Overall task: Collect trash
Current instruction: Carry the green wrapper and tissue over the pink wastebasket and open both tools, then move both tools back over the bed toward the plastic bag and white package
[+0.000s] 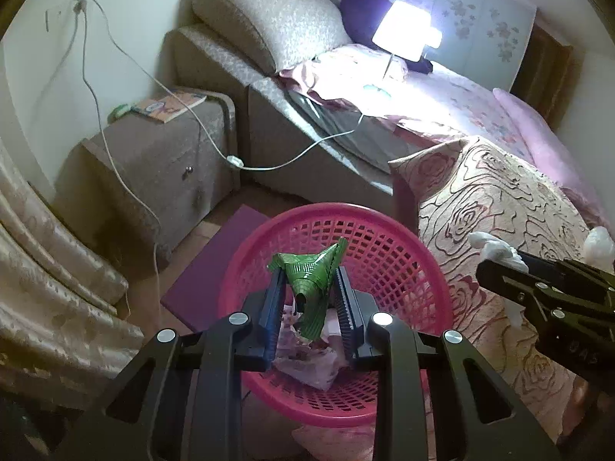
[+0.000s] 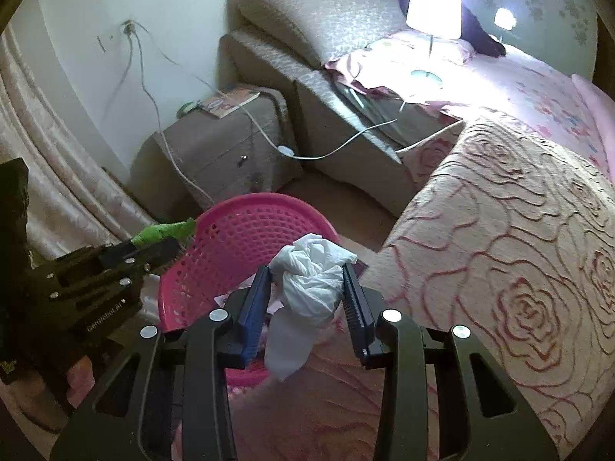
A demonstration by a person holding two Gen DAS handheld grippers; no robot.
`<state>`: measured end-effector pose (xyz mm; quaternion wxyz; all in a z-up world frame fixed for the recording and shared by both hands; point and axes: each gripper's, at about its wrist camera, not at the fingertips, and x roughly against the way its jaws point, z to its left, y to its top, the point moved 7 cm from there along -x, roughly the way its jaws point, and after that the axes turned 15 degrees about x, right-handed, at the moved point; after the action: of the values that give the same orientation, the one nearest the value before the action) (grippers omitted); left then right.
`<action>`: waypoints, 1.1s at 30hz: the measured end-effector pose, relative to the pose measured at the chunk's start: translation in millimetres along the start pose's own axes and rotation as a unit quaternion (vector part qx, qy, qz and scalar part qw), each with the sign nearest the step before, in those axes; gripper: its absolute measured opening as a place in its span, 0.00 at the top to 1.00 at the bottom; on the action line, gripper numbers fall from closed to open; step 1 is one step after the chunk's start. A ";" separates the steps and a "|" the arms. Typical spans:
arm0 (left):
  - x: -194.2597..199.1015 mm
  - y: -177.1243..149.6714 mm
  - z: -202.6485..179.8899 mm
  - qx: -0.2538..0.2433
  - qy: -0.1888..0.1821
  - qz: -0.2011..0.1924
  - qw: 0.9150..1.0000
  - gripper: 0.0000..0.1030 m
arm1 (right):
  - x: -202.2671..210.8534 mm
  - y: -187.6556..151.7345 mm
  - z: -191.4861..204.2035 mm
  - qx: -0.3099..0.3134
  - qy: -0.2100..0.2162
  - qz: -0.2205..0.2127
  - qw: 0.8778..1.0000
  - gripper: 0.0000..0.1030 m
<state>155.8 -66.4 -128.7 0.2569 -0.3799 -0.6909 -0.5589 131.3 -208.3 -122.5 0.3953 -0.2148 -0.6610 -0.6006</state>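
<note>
Left wrist view: looks straight down into the pink basket (image 1: 403, 261) and shows crumpled paper and plastic at its bottom, which the other camera barely shows.
Right wrist view: shows the basket (image 2: 230, 253) from its side, standing on the floor against the rose-patterned bedspread (image 2: 499, 249).
Left gripper (image 1: 309, 292): closed on a green wrapper (image 1: 311, 280), held over the basket's opening.
Green wrapper axis: roughly along the fingers, its wide pleated end pointing away from the camera, the narrow end hanging down toward the basket; from the right wrist (image 2: 161, 232) it sticks out sideways toward the basket rim.
Right gripper (image 2: 307, 288): clamped on a white plastic wad (image 2: 311, 280), near the basket's edge by the bedspread.
White wad axis: along the fingers, the crumpled top pointing forward, a loose tail drooping below; in the left wrist view only its tip (image 1: 496, 247) shows beyond the right gripper (image 1: 499, 269).
Behind: a lit lamp (image 1: 401, 30) on the bed and a nightstand (image 1: 153, 161).
</note>
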 end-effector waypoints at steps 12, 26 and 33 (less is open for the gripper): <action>-17.3 -4.2 13.9 0.021 0.003 0.027 0.999 0.76 | -27.2 2.8 12.1 0.004 0.019 0.022 1.000 0.64; -22.5 -4.3 20.7 0.039 -0.003 0.036 0.999 0.46 | -23.5 0.3 6.8 -0.014 0.015 0.011 1.000 0.45; -14.4 -1.0 16.4 0.034 -0.008 0.019 0.999 0.32 | -9.1 -5.6 2.3 -0.019 0.010 -0.002 1.000 0.45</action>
<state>164.5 -54.1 -144.5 0.2745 -0.3884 -0.7040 -0.5274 131.8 -205.4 -133.1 0.3966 -0.2153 -0.6457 -0.6159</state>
